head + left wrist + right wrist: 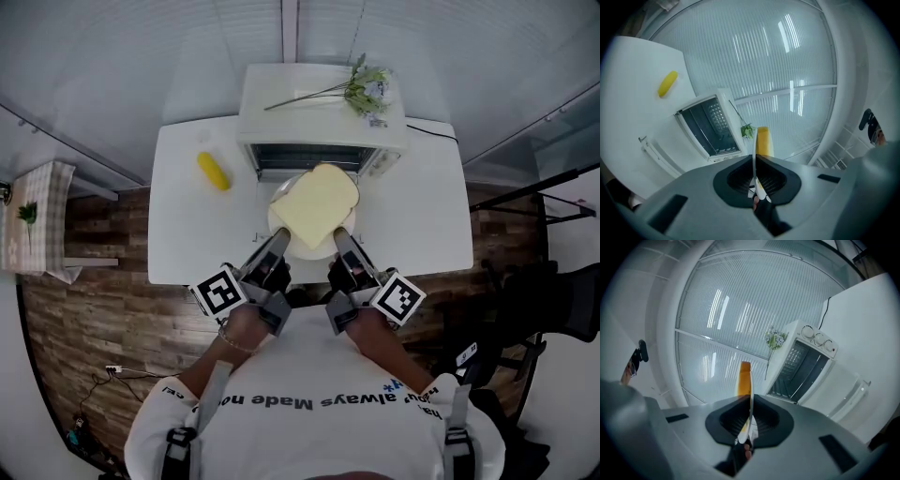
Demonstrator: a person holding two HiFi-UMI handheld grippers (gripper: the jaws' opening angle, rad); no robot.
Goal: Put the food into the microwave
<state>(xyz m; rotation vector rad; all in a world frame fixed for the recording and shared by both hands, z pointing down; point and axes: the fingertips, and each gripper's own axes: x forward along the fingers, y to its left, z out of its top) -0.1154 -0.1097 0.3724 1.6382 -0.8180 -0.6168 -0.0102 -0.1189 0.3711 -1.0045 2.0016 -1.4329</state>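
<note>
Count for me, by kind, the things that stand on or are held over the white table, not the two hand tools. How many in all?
microwave: 1
flower sprig: 1
yellow corn cob: 1
white plate: 1
bread slice: 1
Total: 5

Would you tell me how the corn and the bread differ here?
The corn is small, rod-shaped and deep yellow; the bread is broad, flat and paler. The corn lies bare on the table; the bread sits on a plate clamped by the left gripper and right gripper. Both are yellow and outside the microwave.
</note>
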